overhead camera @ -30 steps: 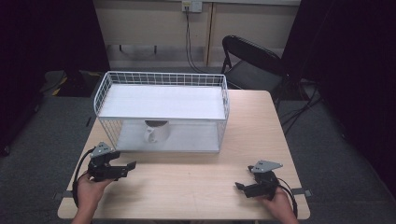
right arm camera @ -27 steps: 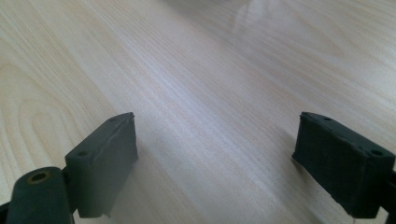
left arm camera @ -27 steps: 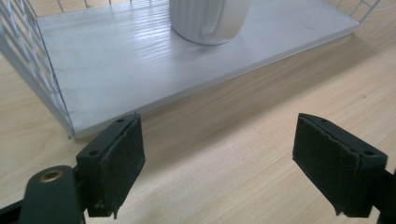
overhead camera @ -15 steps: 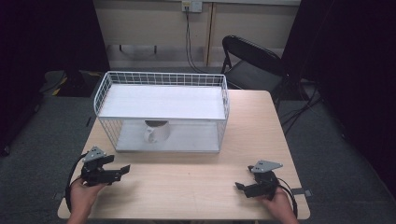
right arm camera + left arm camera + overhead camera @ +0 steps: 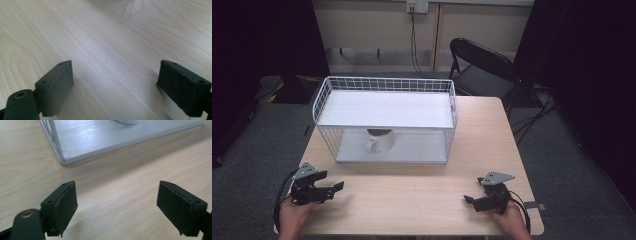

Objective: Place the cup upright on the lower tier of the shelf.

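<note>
in the high view the left gripper (image 5: 337, 187) sits at the lower left of the frame, low over the wooden table (image 5: 412, 200), held in a hand (image 5: 292, 217) that comes in from the bottom edge. the right gripper (image 5: 468, 200) sits at the lower right, also low over the table, with the other hand (image 5: 512, 222) behind it. the two grippers are well apart, each near a front corner of the table.

in the left gripper view the jaws are spread wide with only bare tabletop between them, and the front corner of the white wire rack (image 5: 61, 161) lies in the upper left of that frame. in the right gripper view the jaws are likewise spread wide over plain wood grain, pinching nothing.

the white mug (image 5: 378, 141) stands in the middle of the high view, upright on the lower shelf of the rack (image 5: 384, 85), under the white upper shelf and toward its left half. it is well apart from both grippers. a black folding chair (image 5: 479, 60) stands beyond the table, in the upper right.
</note>
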### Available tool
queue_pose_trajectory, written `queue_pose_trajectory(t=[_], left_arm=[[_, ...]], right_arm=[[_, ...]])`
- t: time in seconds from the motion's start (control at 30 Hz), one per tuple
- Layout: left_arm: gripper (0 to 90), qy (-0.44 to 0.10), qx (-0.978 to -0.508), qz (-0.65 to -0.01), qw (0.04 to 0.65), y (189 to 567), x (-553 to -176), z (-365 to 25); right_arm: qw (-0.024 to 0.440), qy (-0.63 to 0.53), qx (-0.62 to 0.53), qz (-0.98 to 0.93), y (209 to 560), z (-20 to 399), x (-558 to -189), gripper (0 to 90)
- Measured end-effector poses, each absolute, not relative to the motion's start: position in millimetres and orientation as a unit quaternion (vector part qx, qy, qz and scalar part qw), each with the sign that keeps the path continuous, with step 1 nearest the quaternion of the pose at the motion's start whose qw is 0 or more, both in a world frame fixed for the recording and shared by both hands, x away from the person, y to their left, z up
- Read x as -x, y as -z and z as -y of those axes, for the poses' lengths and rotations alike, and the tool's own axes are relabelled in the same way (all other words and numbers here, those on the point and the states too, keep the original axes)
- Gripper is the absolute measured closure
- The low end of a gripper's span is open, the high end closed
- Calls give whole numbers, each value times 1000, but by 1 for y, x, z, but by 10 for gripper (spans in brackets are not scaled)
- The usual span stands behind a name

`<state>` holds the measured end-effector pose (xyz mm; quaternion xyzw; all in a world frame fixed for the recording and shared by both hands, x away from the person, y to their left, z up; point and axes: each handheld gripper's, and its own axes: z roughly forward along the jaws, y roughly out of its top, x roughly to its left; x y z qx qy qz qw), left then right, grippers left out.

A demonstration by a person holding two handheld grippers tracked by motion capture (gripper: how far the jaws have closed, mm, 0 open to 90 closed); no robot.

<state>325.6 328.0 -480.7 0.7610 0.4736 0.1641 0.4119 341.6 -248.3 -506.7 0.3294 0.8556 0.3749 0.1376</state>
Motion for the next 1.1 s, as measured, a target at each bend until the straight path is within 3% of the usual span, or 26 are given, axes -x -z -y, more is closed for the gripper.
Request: queue_pose_trajectory(t=[1.1], left_arm=[[154, -180, -794, -459, 355, 502, -322, -334]], right_arm=[[137, -375, -329, -856, 507, 248, -342, 122]])
